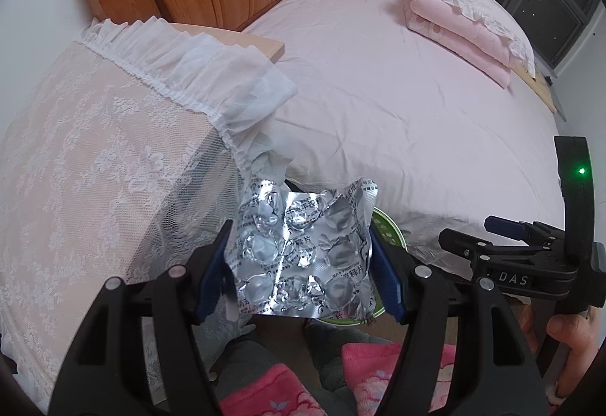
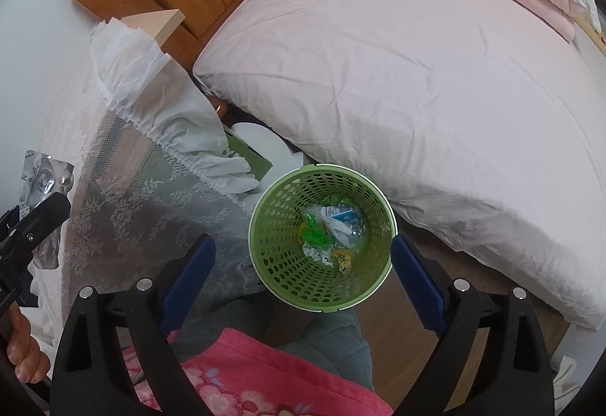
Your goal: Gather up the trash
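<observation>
My left gripper [image 1: 303, 264] clamped on a spent foil blister pack [image 1: 299, 249], my right gripper [image 2: 303, 283] released and empty above the green basket [image 2: 272, 264], trash [image 2: 329, 230] inside

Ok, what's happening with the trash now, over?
Left gripper clamps foil pill pack. Right gripper open above green basket. Nothing in the way.

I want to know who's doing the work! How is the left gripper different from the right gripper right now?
The left gripper is shut on a crumpled silver pill sheet; the right gripper holds nothing. The right gripper's jaws stand wider than the left gripper's and hang above the green basket, which already has trash inside. Both have blue pads on black fingers and point downward.
</observation>
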The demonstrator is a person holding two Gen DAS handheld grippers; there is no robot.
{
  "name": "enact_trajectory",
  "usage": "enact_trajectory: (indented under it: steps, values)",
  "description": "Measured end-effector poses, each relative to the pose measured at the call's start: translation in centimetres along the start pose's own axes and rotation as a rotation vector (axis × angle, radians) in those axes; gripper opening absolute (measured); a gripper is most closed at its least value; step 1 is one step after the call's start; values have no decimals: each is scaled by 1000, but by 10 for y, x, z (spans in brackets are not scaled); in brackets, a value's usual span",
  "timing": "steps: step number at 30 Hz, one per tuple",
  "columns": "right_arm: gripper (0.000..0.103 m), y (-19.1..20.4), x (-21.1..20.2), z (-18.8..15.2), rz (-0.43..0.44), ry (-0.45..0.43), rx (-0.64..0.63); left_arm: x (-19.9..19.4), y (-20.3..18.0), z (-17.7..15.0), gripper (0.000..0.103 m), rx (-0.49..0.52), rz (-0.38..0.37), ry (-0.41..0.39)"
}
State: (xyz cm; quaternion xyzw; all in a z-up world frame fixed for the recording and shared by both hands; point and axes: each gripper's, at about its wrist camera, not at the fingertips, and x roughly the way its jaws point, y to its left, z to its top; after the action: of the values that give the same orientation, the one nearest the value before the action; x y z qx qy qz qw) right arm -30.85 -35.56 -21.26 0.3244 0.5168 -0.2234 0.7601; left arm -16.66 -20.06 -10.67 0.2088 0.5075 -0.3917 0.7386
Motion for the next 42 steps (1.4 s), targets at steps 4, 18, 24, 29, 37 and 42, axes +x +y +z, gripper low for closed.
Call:
enact_trajectory:
  steps: [4,18,24,29,37,42]
  values:
    - [93,-15,-3,-3,-16,2,23,25,-21,-5,67,49,-45,74]
    - [93,-55,3,-16,-59,55,72,65,-76,-27,91,154,-105,218]
    - [93,-47,4,-11,-44,40,51,50,-58,-17,91,119,-58,150]
    - [93,-19,5,0,-8,19,-20,14,-15,-3,95,25,63,5]
    - [93,91,-16,33,84,-68,-285,-66,79,11,95,-145,275,-166]
    - [94,182,-69,64,177,-227,-488,-138,144,19,95,-262,430,-287]
